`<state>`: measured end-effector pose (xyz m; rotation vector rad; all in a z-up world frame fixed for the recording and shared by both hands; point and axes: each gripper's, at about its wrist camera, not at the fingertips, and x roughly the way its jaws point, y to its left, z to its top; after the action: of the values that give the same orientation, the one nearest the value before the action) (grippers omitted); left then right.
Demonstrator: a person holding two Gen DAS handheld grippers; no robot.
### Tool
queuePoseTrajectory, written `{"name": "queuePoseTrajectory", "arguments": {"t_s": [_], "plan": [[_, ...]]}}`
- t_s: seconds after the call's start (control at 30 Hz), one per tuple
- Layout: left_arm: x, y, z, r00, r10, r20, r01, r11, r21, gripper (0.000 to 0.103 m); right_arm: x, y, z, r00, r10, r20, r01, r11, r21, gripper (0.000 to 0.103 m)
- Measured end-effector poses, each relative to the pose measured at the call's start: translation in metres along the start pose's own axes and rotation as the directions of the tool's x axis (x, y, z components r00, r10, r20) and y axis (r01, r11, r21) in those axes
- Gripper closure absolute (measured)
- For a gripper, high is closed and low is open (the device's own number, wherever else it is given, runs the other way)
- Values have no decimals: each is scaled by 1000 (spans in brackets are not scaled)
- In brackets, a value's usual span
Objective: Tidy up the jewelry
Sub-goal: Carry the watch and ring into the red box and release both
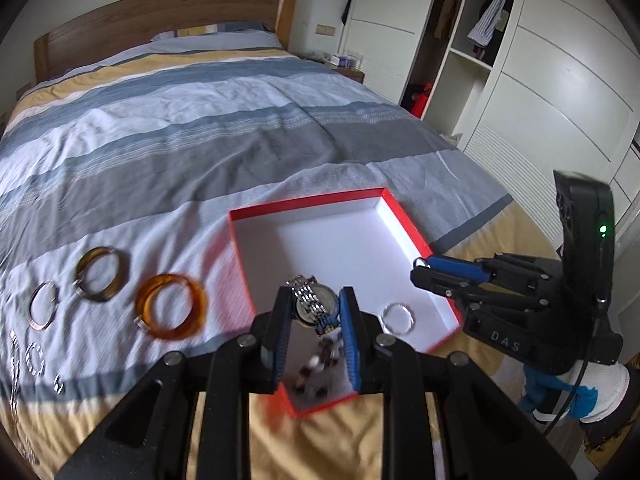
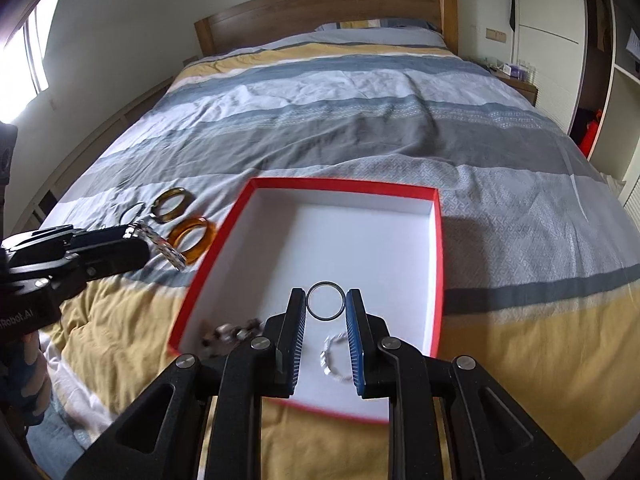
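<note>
A red box with a white inside (image 1: 404,216) (image 2: 438,240) lies open on the bed. My left gripper (image 1: 314,300) is shut on a silver metal watch (image 1: 312,300) (image 2: 160,242) over the box's near left corner. My right gripper (image 2: 325,300) is shut on a dark ring (image 2: 325,301) above the box; in the left wrist view it (image 1: 420,266) hovers at the box's right side. A beaded bracelet (image 1: 316,360) (image 2: 232,332) and a silver bracelet (image 1: 397,319) (image 2: 334,356) lie inside the box.
Left of the box on the striped duvet lie an amber bangle (image 1: 171,306) (image 2: 192,238), a dark olive bangle (image 1: 102,274) (image 2: 173,204), a thin silver bangle (image 1: 42,306) and small chains (image 1: 34,360). A white wardrobe (image 1: 560,80) stands to the right.
</note>
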<state>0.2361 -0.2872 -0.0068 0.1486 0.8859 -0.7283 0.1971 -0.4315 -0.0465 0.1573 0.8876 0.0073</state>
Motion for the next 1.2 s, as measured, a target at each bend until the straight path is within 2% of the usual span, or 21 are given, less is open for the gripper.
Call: {"name": "queuePoseTrajectory", "arguments": {"t_s": [0.2,0.37,0.6,0.8,0.97,1.07,1.2], "plan": [[62,1,26,999,9,-45,-8,1000,31,81,39,-20,32,1000,-17,-12,17,1000,-2,83],[103,16,40,996,16,-84,-15,1000,9,81,76,-30,54,998,-41,-48,40,999,-21,83],[138,32,31,988,41,-149,-47,998,-36,81,111,-41,60,987,-67,-149,57,996,-74,83],[150,32,29,981,76,-179,-79,997,-9,80,124,-35,58,974,-101,-202,74,988,-137,82],[146,28,26,982,83,-172,-84,996,0,80,122,-36,58,974,-106,-200,80,988,-133,80],[138,29,28,984,77,-163,-81,996,-22,74,109,-39,57,979,-107,-175,88,990,-113,79],[110,28,32,992,47,-119,-53,998,-46,72,68,-46,56,987,-110,-116,103,993,-64,79]]}}
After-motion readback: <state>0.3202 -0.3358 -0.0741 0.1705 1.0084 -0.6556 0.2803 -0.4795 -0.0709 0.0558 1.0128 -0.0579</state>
